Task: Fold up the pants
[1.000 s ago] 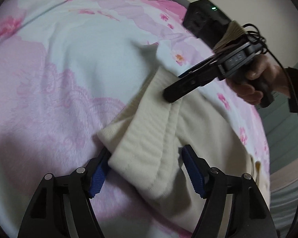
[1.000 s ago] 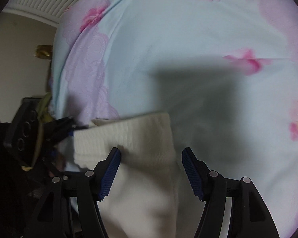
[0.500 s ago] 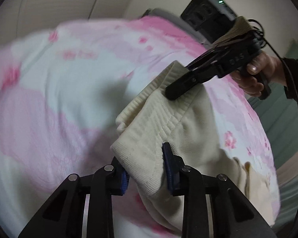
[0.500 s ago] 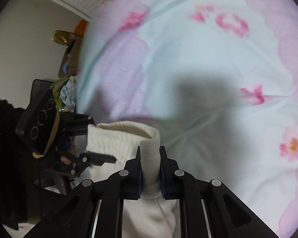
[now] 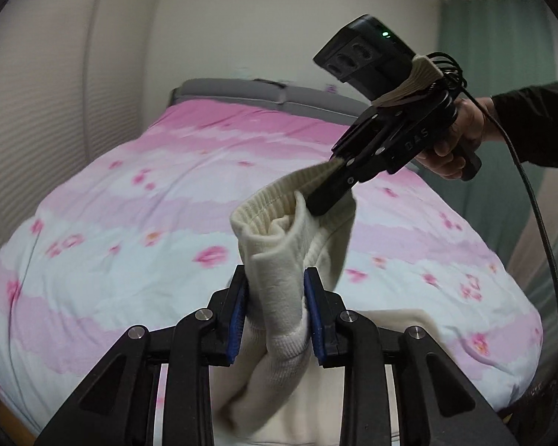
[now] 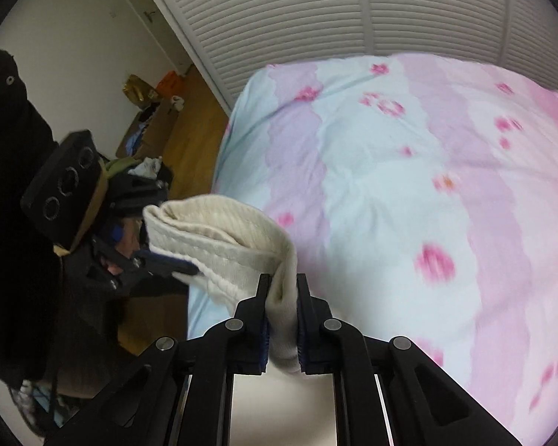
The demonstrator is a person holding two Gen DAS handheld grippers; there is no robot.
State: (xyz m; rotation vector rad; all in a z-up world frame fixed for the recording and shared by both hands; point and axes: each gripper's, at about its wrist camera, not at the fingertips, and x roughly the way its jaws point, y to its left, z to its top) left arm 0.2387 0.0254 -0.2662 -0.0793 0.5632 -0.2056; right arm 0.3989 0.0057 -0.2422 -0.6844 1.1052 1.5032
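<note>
We hold one hand-held gripper in each hand, and both are clamped on the ribbed waistband of the cream pants. The left hand-held gripper has a thick bunch of waistband fabric pressed between its blue pads; its jaws have just been closing on this fabric. The right hand-held gripper pinches a narrower fold of the same waistband, with its jaws nearly together; they too have just been closing on the cloth. In the left wrist view, the right hand-held gripper appears at upper right, gripped by a hand in a dark sleeve, with a black cable trailing from it. The waistband spans between the two grippers, raised clear of the bed, while the rest of the pants hangs down below the left gripper. The bed carries a pink and pale blue floral cover. A slatted white door stands behind the bed in the right wrist view, and wooden floor with scattered items lies to its left.
</note>
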